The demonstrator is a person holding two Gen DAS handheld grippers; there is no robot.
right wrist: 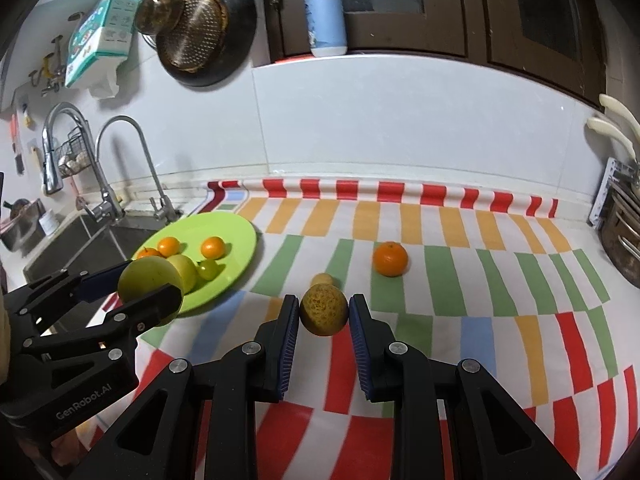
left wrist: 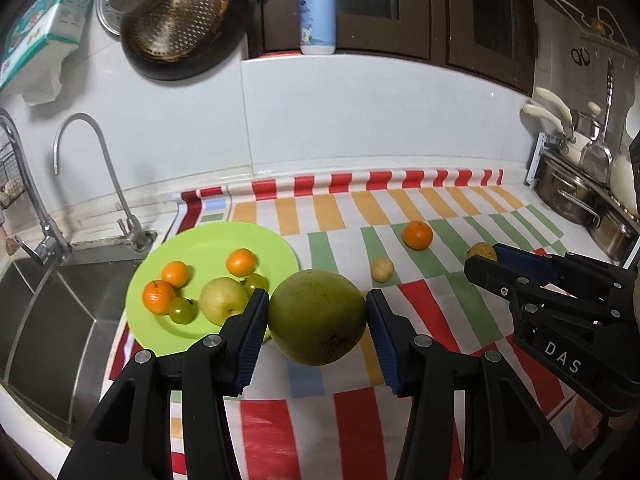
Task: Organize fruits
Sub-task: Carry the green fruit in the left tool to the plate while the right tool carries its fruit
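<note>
Pinching a large round green fruit (left wrist: 318,316) across its widest part, the left gripper (left wrist: 318,312) carries something heavy, smooth and slip-prone beside the lime-green plastic plate (left wrist: 276,248). The right gripper (right wrist: 324,312) clamps a small rough yellow-brown fruit (right wrist: 324,310), light and firm, between its pads.

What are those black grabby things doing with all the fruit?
A person is sorting fruit onto the green plate by the sink. The left hand-held gripper is clamped on a big green fruit, close to the plate. The right hand-held gripper is clamped on a small yellowish fruit. The plate already has three oranges, a pale apple and two green grapes. One orange and a small tan fruit still sit on the striped cloth.
</note>
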